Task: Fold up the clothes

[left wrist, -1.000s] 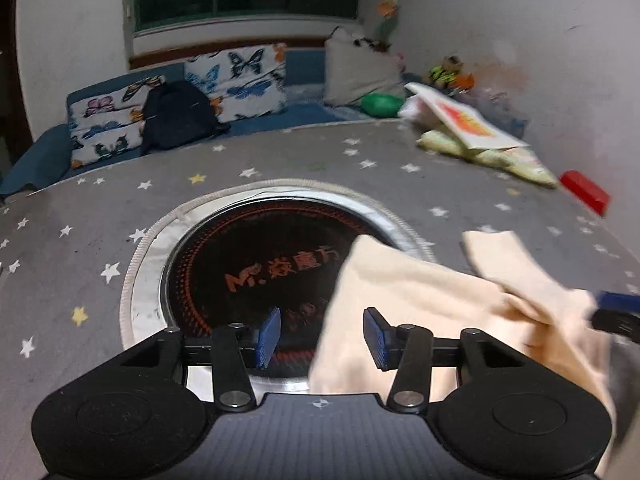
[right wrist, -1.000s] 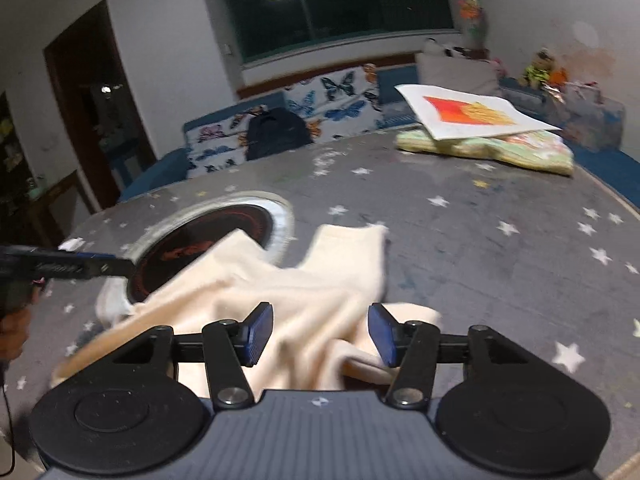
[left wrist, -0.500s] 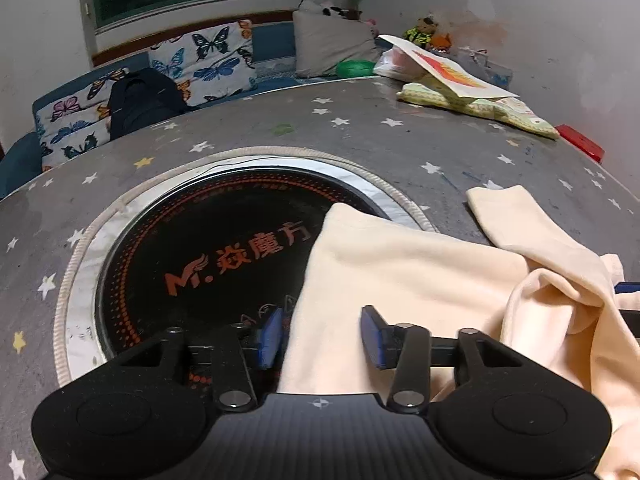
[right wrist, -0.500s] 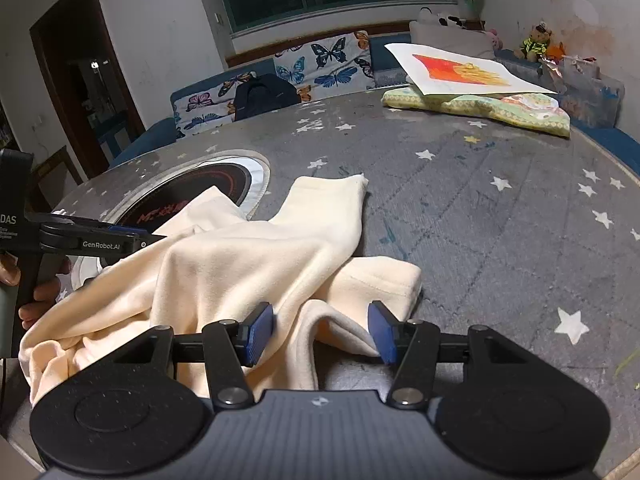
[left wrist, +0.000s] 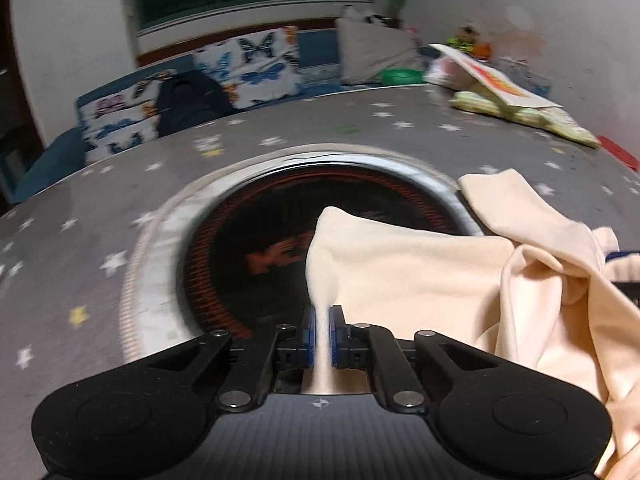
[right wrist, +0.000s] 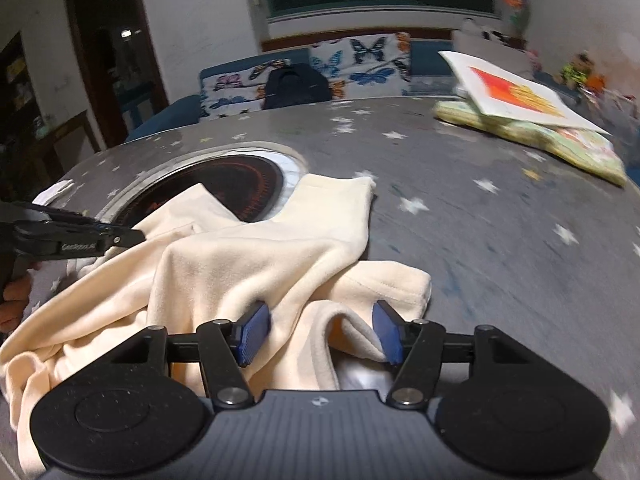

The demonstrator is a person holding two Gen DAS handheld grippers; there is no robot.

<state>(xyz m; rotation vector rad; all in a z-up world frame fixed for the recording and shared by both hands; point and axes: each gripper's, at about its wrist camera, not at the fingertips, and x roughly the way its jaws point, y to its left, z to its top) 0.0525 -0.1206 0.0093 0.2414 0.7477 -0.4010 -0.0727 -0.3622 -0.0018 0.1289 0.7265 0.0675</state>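
A cream garment (left wrist: 420, 268) lies crumpled on the grey star-patterned table (left wrist: 100, 200), partly over the round black cooktop (left wrist: 260, 232). My left gripper (left wrist: 321, 336) is shut on the garment's left edge, with cloth pinched between the blue pads. In the right wrist view the garment (right wrist: 248, 264) lies bunched in front of me, and my left gripper (right wrist: 124, 236) shows at its left edge. My right gripper (right wrist: 316, 338) is open, with its blue pads on either side of a fold of the garment.
A folded green-patterned cloth with a printed sheet on top (right wrist: 528, 120) lies at the table's far right. A red object (left wrist: 618, 152) sits near the right edge. A sofa with butterfly cushions (left wrist: 248, 68) and a dark backpack (right wrist: 298, 84) stand behind the table.
My left gripper has shut on the garment's edge; it was open before. My right gripper has moved forward, and a fold now lies between its open fingers.
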